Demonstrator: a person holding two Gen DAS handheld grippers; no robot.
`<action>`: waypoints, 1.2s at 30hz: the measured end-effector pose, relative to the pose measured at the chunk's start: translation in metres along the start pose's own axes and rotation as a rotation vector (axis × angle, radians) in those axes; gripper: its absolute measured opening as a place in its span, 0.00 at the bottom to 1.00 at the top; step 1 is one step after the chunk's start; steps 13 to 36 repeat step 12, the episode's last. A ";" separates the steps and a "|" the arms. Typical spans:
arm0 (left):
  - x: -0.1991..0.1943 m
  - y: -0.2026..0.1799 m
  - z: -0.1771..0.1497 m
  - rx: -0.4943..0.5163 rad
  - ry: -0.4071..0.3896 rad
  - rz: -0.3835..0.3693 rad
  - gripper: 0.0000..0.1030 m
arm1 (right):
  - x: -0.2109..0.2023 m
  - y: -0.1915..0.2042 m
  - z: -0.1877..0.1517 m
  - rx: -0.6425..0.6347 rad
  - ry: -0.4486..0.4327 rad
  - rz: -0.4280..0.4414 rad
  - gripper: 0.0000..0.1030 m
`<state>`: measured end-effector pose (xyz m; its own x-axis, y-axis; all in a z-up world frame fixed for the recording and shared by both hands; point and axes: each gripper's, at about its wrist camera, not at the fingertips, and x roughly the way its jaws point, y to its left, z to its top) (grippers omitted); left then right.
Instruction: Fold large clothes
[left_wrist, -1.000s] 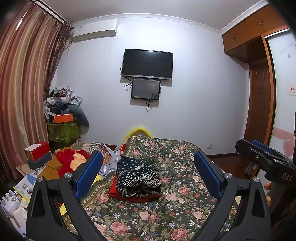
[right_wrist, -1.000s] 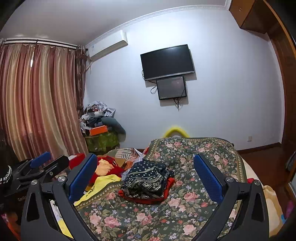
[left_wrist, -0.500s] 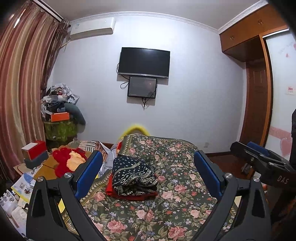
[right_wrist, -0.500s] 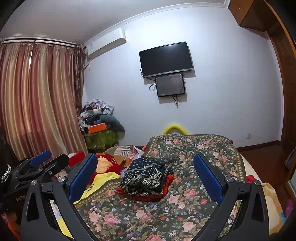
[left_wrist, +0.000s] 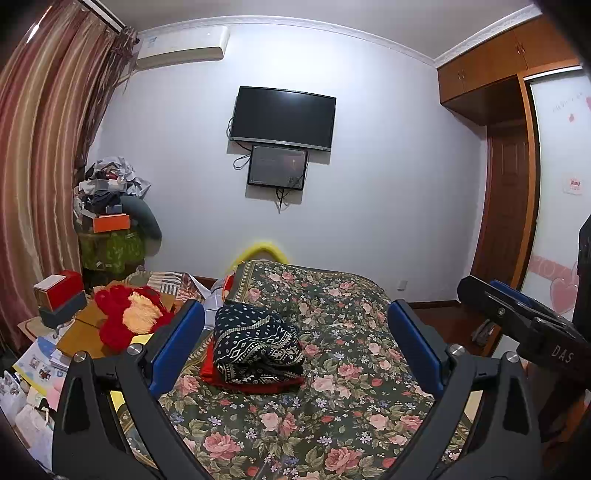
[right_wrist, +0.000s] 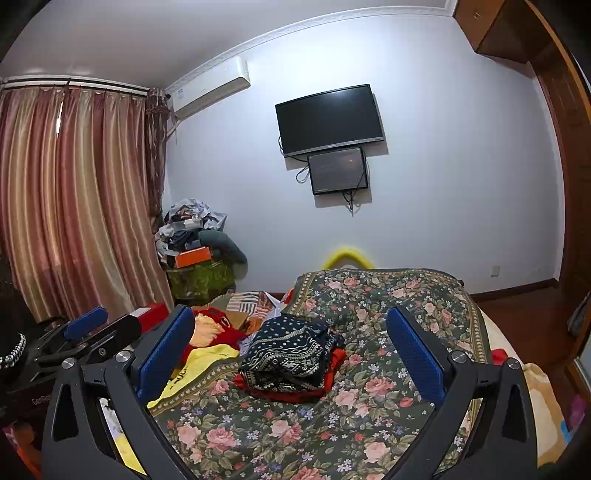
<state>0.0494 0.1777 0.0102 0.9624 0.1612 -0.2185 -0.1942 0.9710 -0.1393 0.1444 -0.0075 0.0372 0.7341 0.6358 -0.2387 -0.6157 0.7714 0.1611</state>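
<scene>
Left wrist view, from your left: red plush toy (left_wrist: 125, 317) beside the bed (left_wrist: 351, 387); your left hand-held gripper (left_wrist: 295, 343) spread wide, holding nothing; between its fingers the folded navy patterned garment (left_wrist: 255, 343) lies atop a folded red garment (left_wrist: 255, 386) on the floral bedspread; your right hand-held gripper (right_wrist: 291, 345) likewise wide and empty above the bed.

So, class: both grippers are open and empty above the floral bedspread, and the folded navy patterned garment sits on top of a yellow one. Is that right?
Not quite. The folded navy patterned garment rests on a red garment, not a yellow one; the left wrist view shows it. The rest stands: left gripper and right gripper are open and empty above the floral bedspread.
</scene>
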 end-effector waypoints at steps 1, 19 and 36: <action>0.000 0.001 0.000 -0.002 -0.001 0.001 0.97 | 0.000 0.000 0.000 -0.001 0.000 0.000 1.00; -0.001 -0.002 -0.002 0.010 0.003 0.007 0.97 | 0.000 0.001 0.000 -0.001 0.001 -0.001 1.00; -0.001 -0.002 -0.002 0.010 0.003 0.007 0.97 | 0.000 0.001 0.000 -0.001 0.001 -0.001 1.00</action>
